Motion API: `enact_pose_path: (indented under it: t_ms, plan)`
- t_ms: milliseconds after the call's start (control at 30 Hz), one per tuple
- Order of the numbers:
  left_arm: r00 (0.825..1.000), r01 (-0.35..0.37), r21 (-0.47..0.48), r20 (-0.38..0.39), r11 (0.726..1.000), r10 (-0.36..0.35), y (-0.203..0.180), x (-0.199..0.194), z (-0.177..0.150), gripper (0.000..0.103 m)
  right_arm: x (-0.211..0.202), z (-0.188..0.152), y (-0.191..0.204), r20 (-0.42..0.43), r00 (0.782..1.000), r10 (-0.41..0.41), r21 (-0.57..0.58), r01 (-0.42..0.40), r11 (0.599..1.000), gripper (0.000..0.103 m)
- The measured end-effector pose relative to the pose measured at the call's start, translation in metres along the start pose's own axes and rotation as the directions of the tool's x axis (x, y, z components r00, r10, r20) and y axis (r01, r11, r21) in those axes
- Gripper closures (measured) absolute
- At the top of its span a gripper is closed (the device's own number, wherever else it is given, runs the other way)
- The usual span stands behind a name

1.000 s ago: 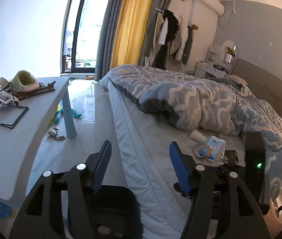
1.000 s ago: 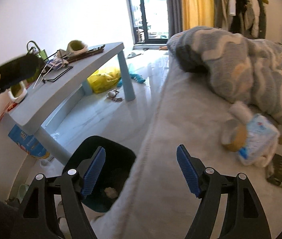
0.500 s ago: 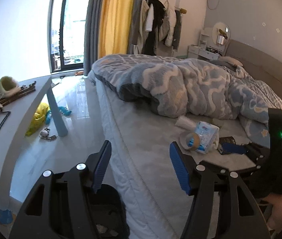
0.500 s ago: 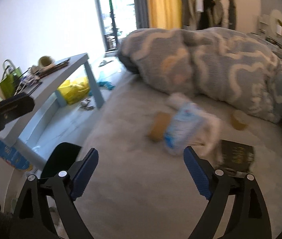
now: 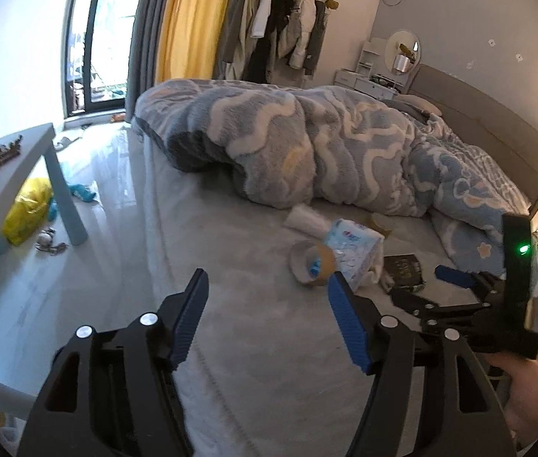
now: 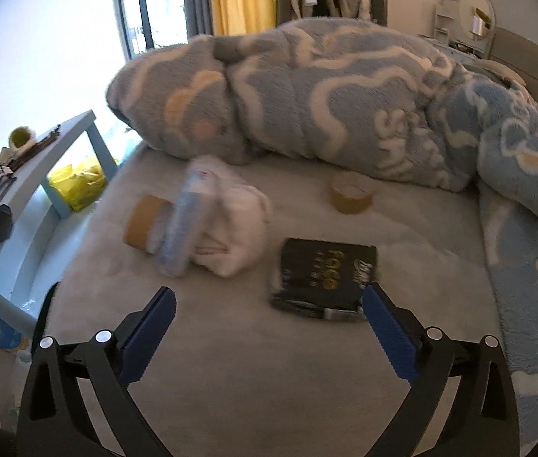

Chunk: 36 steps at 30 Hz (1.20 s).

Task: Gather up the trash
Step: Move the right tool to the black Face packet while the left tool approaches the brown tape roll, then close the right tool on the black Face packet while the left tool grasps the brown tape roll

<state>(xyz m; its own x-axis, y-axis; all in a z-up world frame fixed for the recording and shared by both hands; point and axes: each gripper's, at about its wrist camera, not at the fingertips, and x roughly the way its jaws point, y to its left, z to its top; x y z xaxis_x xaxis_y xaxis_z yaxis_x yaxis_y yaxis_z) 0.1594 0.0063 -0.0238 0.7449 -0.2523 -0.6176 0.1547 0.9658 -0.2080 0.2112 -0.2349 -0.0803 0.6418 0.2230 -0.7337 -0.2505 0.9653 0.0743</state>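
Trash lies on the grey bed sheet [image 6: 231, 361]. A black wrapper with gold print [image 6: 326, 270] lies just ahead of my right gripper [image 6: 267, 301], which is open and empty above the sheet. Left of the wrapper are a white tissue pack [image 6: 227, 228] and a brown tape roll [image 6: 143, 226]. A second tape roll [image 6: 350, 192] lies by the blanket. My left gripper [image 5: 265, 293] is open and empty, short of the tape roll [image 5: 312, 264], tissue pack [image 5: 352, 247] and wrapper [image 5: 404, 270]. The right gripper [image 5: 455, 276] shows at right.
A rumpled blue and white blanket [image 6: 345, 95] covers the far side of the bed. A light blue table [image 5: 6, 186] stands left of the bed, with a yellow bag [image 5: 27, 209] and small items on the floor under it. The headboard [image 5: 497, 133] is at far right.
Both grippers swung away from the black bin on the floor and moved over the bed towards the trash. The bin has left both views. Both stay open.
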Motion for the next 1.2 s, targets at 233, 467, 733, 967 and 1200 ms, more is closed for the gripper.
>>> enact_pose_path:
  t_ms: [233, 467, 733, 967, 1200]
  plan:
    - [0.999, 0.041, 0.003, 0.001, 0.999, -0.041, -0.013, 0.015, 0.003, 0.018, 0.014, 0.000, -0.017, -0.027, 1.000, -0.010, 0.027, 0.011, 1.000, 0.003]
    - [0.999, 0.011, 0.019, -0.033, 1.000, -0.011, -0.018, 0.035, 0.002, 0.018, 0.026, 0.002, -0.024, -0.044, 0.998, -0.034, 0.019, 0.034, 0.999, 0.003]
    - [0.998, -0.001, 0.034, -0.061, 0.999, 0.003, -0.023, 0.056, 0.003, 0.025, 0.043, 0.003, -0.029, -0.070, 0.997, -0.027, 0.025, 0.029, 0.999, 0.003]
    - [0.995, 0.018, 0.078, -0.095, 0.997, -0.010, -0.035, 0.075, -0.001, 0.035, 0.057, 0.003, -0.037, -0.090, 0.996, 0.001, 0.059, 0.005, 0.998, 0.003]
    - [0.991, 0.026, 0.090, -0.132, 0.996, -0.014, -0.039, 0.095, -0.004, 0.040, 0.064, 0.006, -0.042, -0.116, 0.993, 0.022, 0.048, -0.016, 0.999, 0.004]
